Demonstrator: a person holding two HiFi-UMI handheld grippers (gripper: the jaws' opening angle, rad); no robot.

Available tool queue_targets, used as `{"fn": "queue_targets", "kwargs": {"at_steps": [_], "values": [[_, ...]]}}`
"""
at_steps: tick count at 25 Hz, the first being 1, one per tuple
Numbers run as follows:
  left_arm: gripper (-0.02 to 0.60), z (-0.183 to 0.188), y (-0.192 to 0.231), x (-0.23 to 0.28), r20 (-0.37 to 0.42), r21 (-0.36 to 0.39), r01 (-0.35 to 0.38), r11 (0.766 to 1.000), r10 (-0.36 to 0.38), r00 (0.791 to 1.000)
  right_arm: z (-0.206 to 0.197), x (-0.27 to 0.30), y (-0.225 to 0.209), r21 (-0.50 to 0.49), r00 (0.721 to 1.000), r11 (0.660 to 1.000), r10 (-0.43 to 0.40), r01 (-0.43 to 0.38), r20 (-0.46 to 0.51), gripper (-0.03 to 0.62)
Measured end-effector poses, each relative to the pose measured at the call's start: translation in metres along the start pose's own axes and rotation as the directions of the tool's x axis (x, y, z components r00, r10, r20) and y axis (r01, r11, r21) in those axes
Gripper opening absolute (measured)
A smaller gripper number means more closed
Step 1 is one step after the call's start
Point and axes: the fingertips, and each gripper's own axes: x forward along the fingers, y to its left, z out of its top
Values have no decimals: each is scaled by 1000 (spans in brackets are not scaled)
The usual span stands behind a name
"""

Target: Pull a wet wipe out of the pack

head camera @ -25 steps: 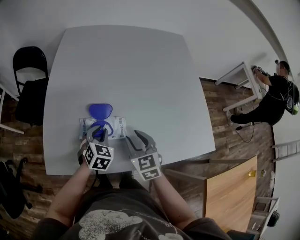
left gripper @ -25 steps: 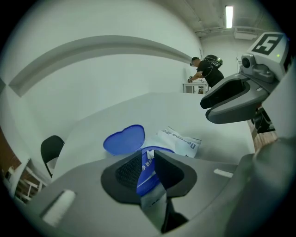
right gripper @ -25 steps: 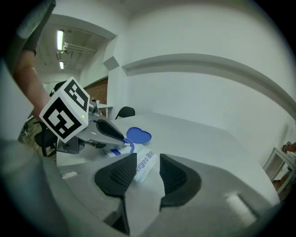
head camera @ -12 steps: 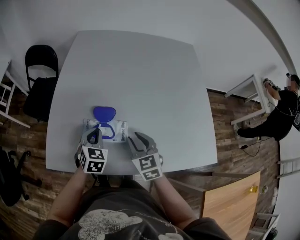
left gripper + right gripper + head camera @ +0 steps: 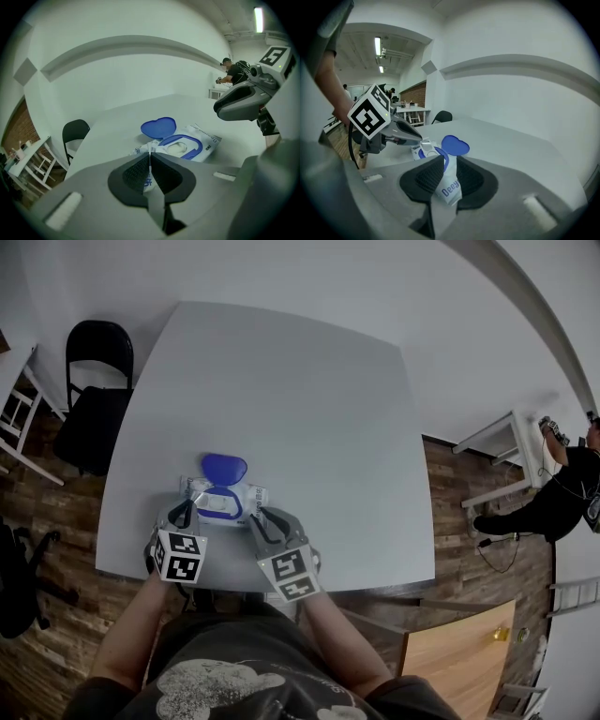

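The wet wipe pack (image 5: 228, 500) lies on the white table (image 5: 281, 381) near its front edge, its blue lid (image 5: 225, 466) flipped open away from me. White wipe shows in the blue-ringed opening (image 5: 180, 147). My left gripper (image 5: 185, 510) has just been closing and now pinches the thin left edge of the pack (image 5: 149, 159). My right gripper (image 5: 263, 519) has just been closing too, with the printed right end of the pack (image 5: 449, 185) held between its pads. In the right gripper view the left gripper (image 5: 419, 138) grips the far corner.
A black chair (image 5: 94, 399) stands at the table's left side. Wooden floor surrounds the table. At the far right are a white bench (image 5: 511, 451), a person (image 5: 572, 474) and a wooden board (image 5: 459, 652).
My left gripper has drawn back from over the opening to the pack's left end and shut on it. My right gripper has closed in onto the pack's right end.
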Motion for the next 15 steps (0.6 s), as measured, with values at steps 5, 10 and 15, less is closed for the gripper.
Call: {"fn": "queue_targets", "kwargs": {"at_steps": [5,10,15], "values": [[34,-11,2,7,-16,-2,24,1000,-24,1000,3,22,16,-7,995,998,60,-61,-85,75],[37,-18,-1,11,-25,11,57,998,-56,998,-3,51,37,-9,975,992,126,-129,-184,75],[40,-19,-3,12,-21,-4,92,996,-92,996,-7,75,48,-6,955,987,156,-163,-252,75]]}}
